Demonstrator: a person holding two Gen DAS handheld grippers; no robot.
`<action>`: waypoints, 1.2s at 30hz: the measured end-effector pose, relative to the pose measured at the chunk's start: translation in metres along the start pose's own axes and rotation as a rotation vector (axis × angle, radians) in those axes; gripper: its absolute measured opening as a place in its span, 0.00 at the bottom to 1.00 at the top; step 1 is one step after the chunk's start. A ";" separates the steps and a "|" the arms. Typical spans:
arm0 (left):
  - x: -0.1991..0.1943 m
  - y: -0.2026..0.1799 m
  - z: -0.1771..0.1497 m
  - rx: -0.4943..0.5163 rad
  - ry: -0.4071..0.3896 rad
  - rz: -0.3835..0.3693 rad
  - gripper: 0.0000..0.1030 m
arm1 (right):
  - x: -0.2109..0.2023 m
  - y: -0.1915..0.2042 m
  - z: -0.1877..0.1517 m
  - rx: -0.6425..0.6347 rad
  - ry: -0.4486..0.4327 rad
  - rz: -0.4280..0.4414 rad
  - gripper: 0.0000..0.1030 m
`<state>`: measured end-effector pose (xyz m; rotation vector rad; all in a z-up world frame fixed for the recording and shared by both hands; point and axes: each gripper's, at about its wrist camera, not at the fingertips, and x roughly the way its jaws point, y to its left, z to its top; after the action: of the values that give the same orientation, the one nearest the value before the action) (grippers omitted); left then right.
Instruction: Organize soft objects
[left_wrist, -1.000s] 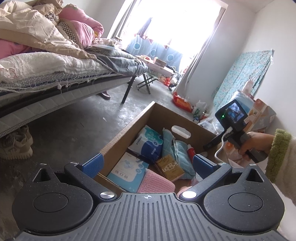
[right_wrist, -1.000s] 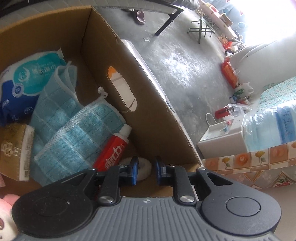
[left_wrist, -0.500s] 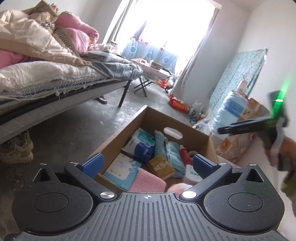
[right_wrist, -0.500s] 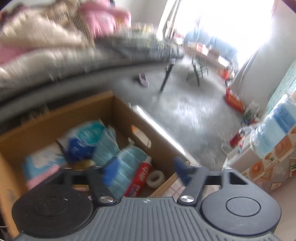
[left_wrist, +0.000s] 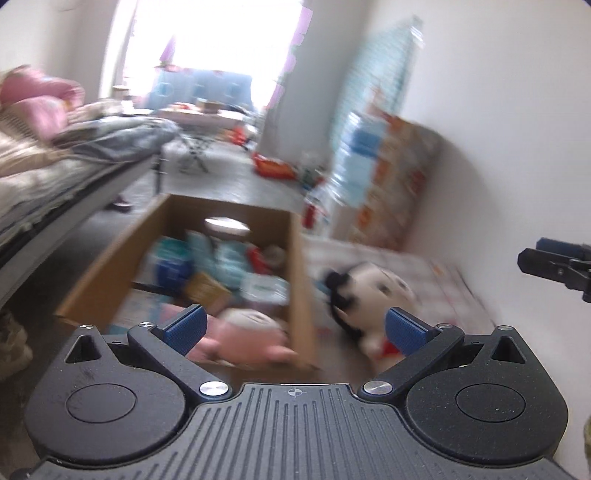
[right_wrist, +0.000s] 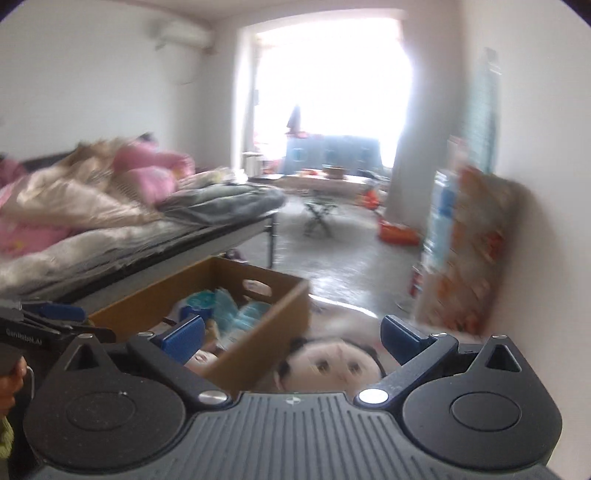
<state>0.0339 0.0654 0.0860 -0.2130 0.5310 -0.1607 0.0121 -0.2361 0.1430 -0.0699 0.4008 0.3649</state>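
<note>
Soft toy with a white face, black hair and a red lower part (left_wrist: 364, 295) lies on the floor just outside the right-hand wall of the open brown cardboard box (left_wrist: 297, 266), on a pale patterned mat (left_wrist: 417, 273); both views are blurred, so its finer features cannot be made out. In the right wrist view the same toy (right_wrist: 332, 363) sits low between the blue pads, with the box's near corner (right_wrist: 266, 332) standing just to its left. Inside the box are a pink plush item (left_wrist: 243, 334) at the near end, a tan packet (left_wrist: 207, 290), light blue cloths (left_wrist: 229, 258) and a blue-and-white pack (left_wrist: 171, 258) — all crowded together.

Left gripper (left_wrist: 293, 328) has its jaws spread wide and holding nothing; the box wall stands between its two pads, with the pink plush toward the left pad and the toy toward the right one. Right gripper (right_wrist: 291, 334) likewise has its jaws wide apart and empty, above the toy.

A bed (right_wrist: 122, 229) heaped with beige and pink bedding runs along the left side of the room. Against the right wall stands an orange-and-white patterned cabinet (right_wrist: 476, 251), with stacked blue-and-white packs (left_wrist: 354, 158) next to it. Farther back — near the bright window (right_wrist: 332, 85) — stands a small folding stool (right_wrist: 319, 212).
</note>
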 end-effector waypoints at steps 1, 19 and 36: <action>0.002 -0.013 -0.003 0.030 0.018 -0.016 1.00 | -0.009 -0.007 -0.011 0.037 0.006 -0.049 1.00; 0.029 -0.122 -0.071 0.120 0.190 0.043 1.00 | -0.058 -0.019 -0.122 0.191 0.068 -0.541 1.00; 0.024 -0.140 -0.082 0.231 0.169 0.068 1.00 | -0.045 -0.008 -0.119 0.224 0.162 -0.427 1.00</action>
<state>-0.0013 -0.0883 0.0391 0.0442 0.6812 -0.1736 -0.0675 -0.2751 0.0515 0.0351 0.5707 -0.1089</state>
